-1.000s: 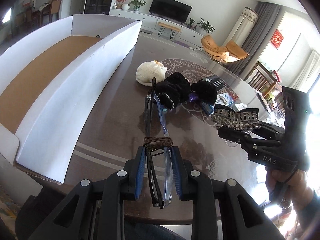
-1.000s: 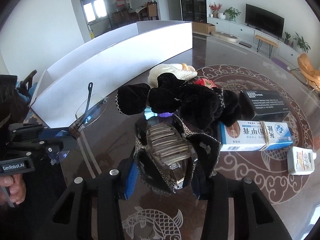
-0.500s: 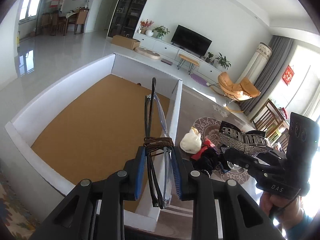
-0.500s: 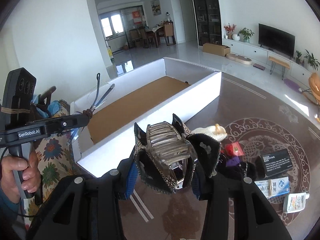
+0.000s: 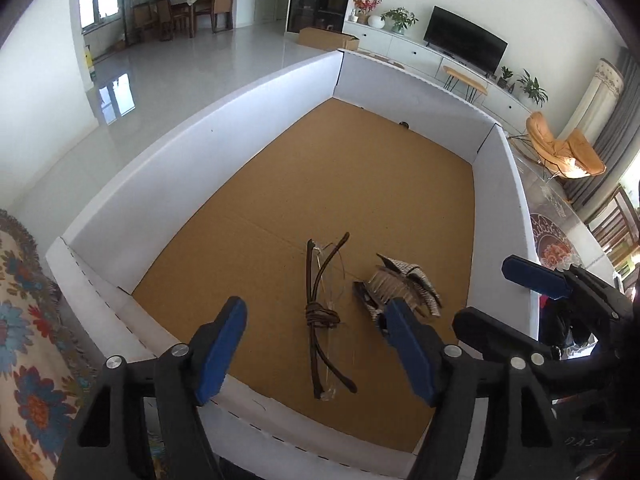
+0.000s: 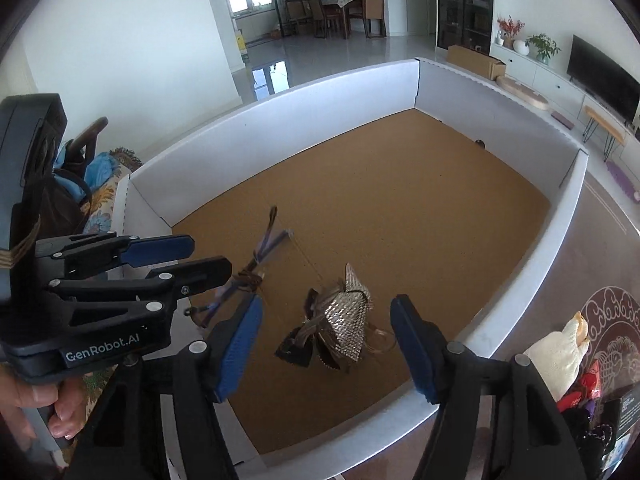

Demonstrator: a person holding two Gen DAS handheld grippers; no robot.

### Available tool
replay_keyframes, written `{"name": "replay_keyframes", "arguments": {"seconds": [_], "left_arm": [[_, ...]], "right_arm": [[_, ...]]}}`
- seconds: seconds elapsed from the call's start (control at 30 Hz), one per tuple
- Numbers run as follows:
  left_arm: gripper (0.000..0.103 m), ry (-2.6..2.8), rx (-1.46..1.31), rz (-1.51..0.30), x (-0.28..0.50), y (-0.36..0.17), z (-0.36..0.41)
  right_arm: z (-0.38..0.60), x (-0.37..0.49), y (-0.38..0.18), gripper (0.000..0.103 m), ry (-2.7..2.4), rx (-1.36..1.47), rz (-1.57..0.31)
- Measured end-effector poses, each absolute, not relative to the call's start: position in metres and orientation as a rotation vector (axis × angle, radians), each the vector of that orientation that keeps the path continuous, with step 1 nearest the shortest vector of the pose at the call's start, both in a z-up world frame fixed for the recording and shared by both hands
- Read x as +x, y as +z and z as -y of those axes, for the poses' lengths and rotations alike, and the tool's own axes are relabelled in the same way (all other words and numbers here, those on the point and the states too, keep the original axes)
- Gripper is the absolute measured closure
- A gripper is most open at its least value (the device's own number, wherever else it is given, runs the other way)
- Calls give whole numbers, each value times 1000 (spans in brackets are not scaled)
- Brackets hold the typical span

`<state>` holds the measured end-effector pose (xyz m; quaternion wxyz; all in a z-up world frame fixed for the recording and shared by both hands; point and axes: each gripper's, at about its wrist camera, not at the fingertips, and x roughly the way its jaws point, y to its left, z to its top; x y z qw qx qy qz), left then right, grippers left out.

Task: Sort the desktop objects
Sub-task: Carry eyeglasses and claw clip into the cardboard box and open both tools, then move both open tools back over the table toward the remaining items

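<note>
Brown glasses below spread left fingers | hair clip below spread right fingers

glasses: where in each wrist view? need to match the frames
Left wrist: glasses lie low centre on the box floor, between the open left gripper's fingers, left of the hair clip.
Right wrist: glasses sit centre-left, partly behind the left gripper, again left of the hair clip.
Shared landmark: the box.
</note>
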<state>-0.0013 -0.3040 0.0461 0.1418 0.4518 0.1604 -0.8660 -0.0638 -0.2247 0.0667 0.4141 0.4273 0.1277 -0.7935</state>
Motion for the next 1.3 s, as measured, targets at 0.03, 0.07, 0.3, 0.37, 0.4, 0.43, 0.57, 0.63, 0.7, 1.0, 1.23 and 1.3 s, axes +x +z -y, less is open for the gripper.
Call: {"name": "replay_keyframes", "arguments": {"seconds": [0.03,0.07,0.3,0.37,0.4,0.43,0.57,0.63,0.7,1.0,1.23,1.3], "left_arm": [[24,-2501,1290,-472,1,47,303],[24,-2502,1280,-483,1,49,300],[24,-2729,1180,-499,28,82,226],[22,-2842,1202,-492,33,86,188],[17,-2893,1226,-485,33,86,168],[14,-2937,1257,-472,32,83,148],[11,-3019,1461,-403,21,49,77],[11,-3007,1554,-344,11,29,50],[11,-2981,1629,-317,1,11,32],[11,-2886,1680,-245,-14,-28,14],[11,-2902,1575,-222,-19,-33,11],[11,-2898,1562,-197,-19,-33,9]], "right_arm": [[216,-64,69,21,-2003,1059,-284],[207,-64,73,17,-2019,1040,-258],[95,-38,95,9,-2177,861,-183],[49,-28,88,6,-2265,828,-210],[26,-24,82,5,-2310,834,-229],[3,-22,74,5,-2354,855,-248],[-78,-21,40,5,-2492,1023,-303],[-112,-21,26,5,-2535,1112,-287],[-134,-19,15,5,-2565,1179,-263],[-149,-7,-22,5,-2548,1297,-221],[-146,-4,-25,0,-2558,1287,-218],[-145,-3,-26,0,-2560,1286,-218]]}}
